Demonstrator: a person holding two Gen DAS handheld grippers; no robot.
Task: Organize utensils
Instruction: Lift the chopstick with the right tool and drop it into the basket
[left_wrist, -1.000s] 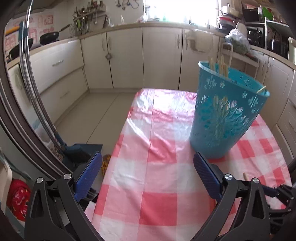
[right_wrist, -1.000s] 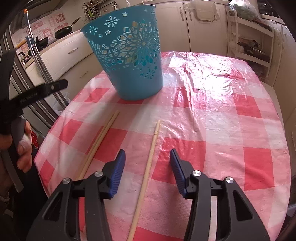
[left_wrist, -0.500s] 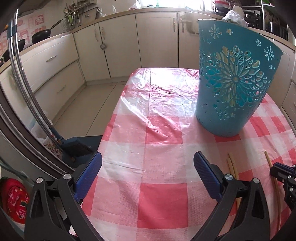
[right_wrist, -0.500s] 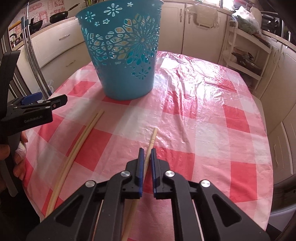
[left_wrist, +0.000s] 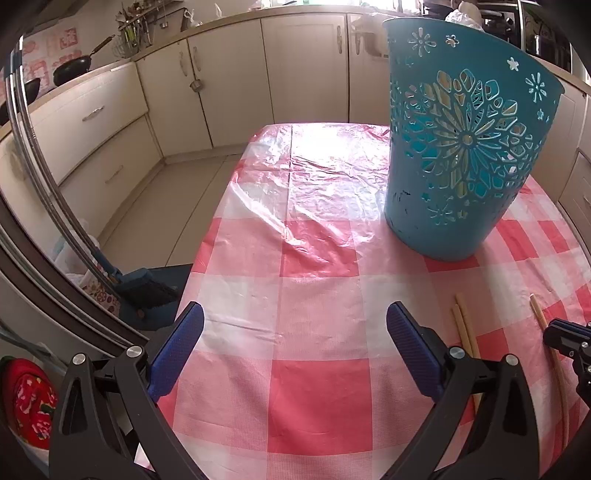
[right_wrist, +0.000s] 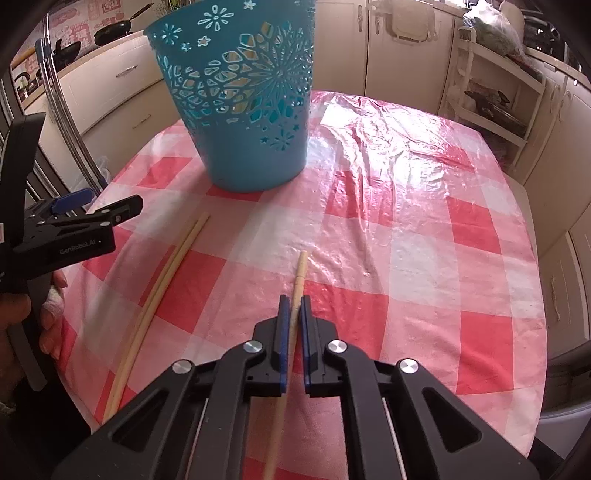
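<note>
My right gripper (right_wrist: 291, 306) is shut on a single wooden chopstick (right_wrist: 300, 269) that points toward the far side of the table. A pair of chopsticks (right_wrist: 166, 269) lies to its left on the red-checked tablecloth (right_wrist: 424, 240). A blue perforated basket (right_wrist: 240, 96) stands upright beyond them, with pale sticks showing through its holes. My left gripper (left_wrist: 295, 343) is open and empty, low over the cloth. In its view the basket (left_wrist: 461, 147) is ahead right, the pair (left_wrist: 463, 325) is by its right finger, and the held chopstick (left_wrist: 543, 321) is at the far right.
The table's left edge (left_wrist: 207, 251) drops to the kitchen floor, with a broom and dustpan (left_wrist: 144, 291) beside it. Cabinets (left_wrist: 303, 66) line the back wall. A shelf unit (right_wrist: 491, 99) stands beyond the far right of the table.
My right gripper closed on the single chopstick and has lifted its near end slightly. My left gripper dropped lower and nearer the table, still open.
</note>
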